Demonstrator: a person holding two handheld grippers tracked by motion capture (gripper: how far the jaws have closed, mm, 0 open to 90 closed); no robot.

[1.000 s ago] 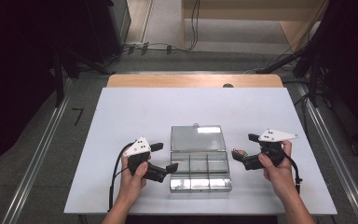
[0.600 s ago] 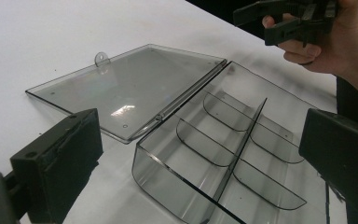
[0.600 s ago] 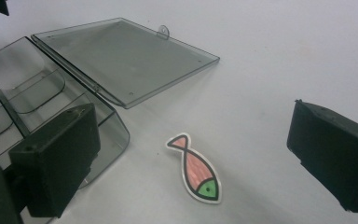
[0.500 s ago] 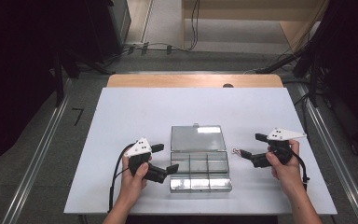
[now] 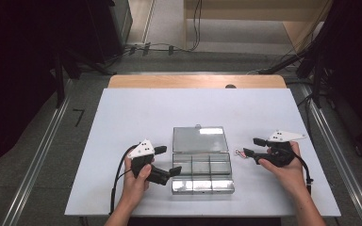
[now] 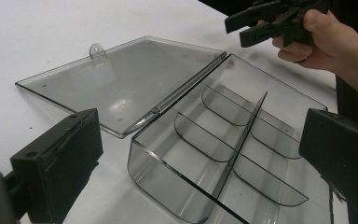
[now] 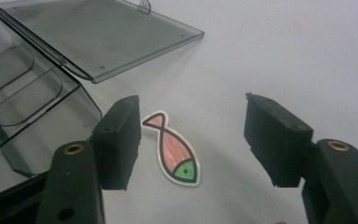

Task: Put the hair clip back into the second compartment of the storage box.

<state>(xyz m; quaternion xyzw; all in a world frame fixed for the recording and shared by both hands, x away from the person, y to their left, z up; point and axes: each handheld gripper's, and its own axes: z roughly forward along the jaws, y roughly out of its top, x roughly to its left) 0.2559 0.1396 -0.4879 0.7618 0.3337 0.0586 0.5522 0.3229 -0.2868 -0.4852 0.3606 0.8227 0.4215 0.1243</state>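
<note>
Currently the clear compartment box (image 5: pixel 201 170) lies open and empty, beside the left gripper (image 5: pixel 167 162), whose jaws stand apart. Right gripper (image 7: pixel 191 140) jaws, just closing, straddle the fish sticker (image 7: pixel 173 149) untouched; grasping and boxing remain.

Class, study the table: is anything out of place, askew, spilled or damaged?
Nothing stands out. The clear compartment box lies open and undamaged, lid flat, and the fish sticker lies flat on the table beside it.

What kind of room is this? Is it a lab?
Probably a lab or workshop: a white table set up for recording, cables trailing over the bare floor, and metal rails running alongside.
</note>
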